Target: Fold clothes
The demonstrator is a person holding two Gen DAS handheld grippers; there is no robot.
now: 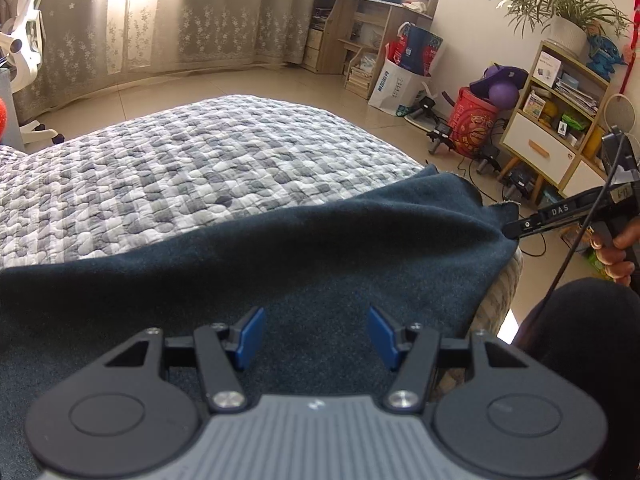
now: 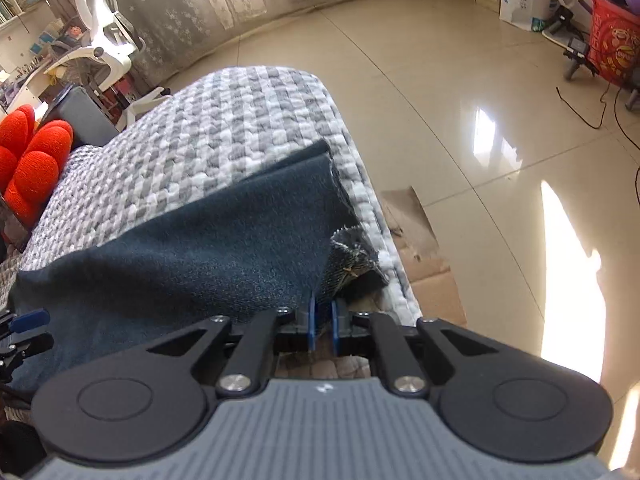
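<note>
- Dark teal fleece garment (image 2: 208, 248) lies across the grey-checked quilted bed (image 1: 208, 160).
- Right gripper (image 2: 323, 322) pinches its frayed corner; left gripper (image 1: 316, 332) hovers agape, empty.
- Risk: the thin corner slips out when pulled, because the bite is shallow.

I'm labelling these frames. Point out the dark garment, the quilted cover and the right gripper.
dark garment (image 1: 320, 240): left wrist view, mid cloth.
quilted cover (image 1: 200, 160): left wrist view, bare top.
right gripper (image 2: 323, 320): right wrist view, between fingertips.
</note>
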